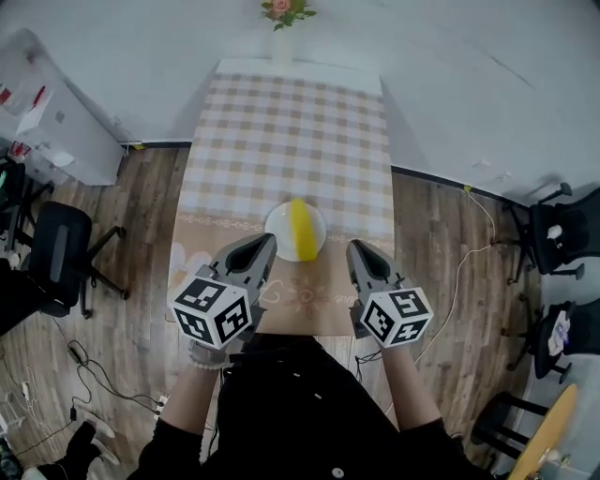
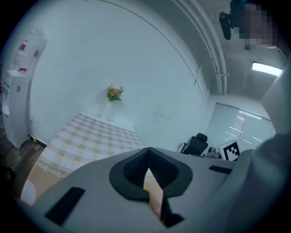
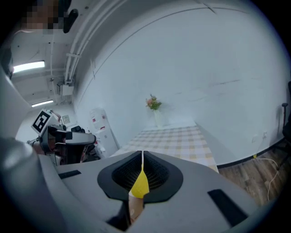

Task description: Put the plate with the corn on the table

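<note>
office-like room, black swivel chairs (image 1: pixel 58 253), white cabinet (image 1: pixel 52 122), wood-look floor (image 1: pixel 141 281), plain walls (image 1: pixel 469 75)

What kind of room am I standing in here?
Probably an office or lab room with a dining corner set up: a table under a checked cloth, a vase of flowers at its far end, and black office chairs and loose cables on the wooden floor around it.

Corn (image 1: pixel 301 231) lies on the plate (image 1: pixel 277 222) at the desk's (image 1: pixel 281 141) near end, between the left tool (image 1: pixel 264 244) and the right tool (image 1: pixel 360 249); a vase (image 1: pixel 281 45) stands far behind.
</note>
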Demonstrator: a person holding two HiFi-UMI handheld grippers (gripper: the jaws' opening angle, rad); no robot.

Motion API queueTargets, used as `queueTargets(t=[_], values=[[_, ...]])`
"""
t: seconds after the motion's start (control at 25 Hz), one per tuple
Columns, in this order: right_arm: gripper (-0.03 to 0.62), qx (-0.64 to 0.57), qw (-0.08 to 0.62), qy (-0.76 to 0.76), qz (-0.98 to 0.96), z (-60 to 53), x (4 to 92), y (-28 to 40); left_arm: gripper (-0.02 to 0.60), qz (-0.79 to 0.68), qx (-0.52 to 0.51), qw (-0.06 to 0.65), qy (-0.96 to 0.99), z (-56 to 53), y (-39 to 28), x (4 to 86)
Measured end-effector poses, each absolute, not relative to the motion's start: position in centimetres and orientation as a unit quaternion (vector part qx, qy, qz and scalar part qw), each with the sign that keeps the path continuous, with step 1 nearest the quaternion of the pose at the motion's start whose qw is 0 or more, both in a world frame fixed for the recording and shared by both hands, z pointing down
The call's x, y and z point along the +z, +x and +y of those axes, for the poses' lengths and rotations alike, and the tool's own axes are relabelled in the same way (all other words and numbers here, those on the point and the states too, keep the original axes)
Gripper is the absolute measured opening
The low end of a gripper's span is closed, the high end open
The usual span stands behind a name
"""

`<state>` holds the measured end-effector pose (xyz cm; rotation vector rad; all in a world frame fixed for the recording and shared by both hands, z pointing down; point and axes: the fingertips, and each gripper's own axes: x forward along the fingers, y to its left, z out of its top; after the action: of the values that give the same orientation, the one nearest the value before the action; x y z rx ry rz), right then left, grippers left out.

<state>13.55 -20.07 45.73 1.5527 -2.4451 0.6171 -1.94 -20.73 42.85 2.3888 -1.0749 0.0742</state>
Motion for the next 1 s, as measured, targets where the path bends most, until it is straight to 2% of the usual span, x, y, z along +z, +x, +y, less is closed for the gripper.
queueTargets(t=[0.28, 0.44, 0.68, 1.0], values=[[0.046, 0.120, 0.090, 0.499, -0.854, -18.8, 40.7, 11.2, 0.014, -0.409, 0.010, 0.189, 0.892, -19.6, -2.0, 38.4], [0.048, 0.090, 0.080, 0.490, -0.864, -18.1, 37.9, 12.9, 0.014, -0.409, 0.007, 0.165, 0.898, -18.6, 0.6, 36.3], [0.046, 0.023, 0.091, 0.493, -0.865, -17.9, 35.6, 10.2, 0.014, -0.400, 0.033, 0.120, 0.908, -18.0, -1.1, 34.8], [0.046, 0.003, 0.089, 0.494, -0.865, -17.0, 34.2, 10.1, 0.014, -0.405, 0.033, 0.072, 0.911, -17.1, -0.8, 32.8]])
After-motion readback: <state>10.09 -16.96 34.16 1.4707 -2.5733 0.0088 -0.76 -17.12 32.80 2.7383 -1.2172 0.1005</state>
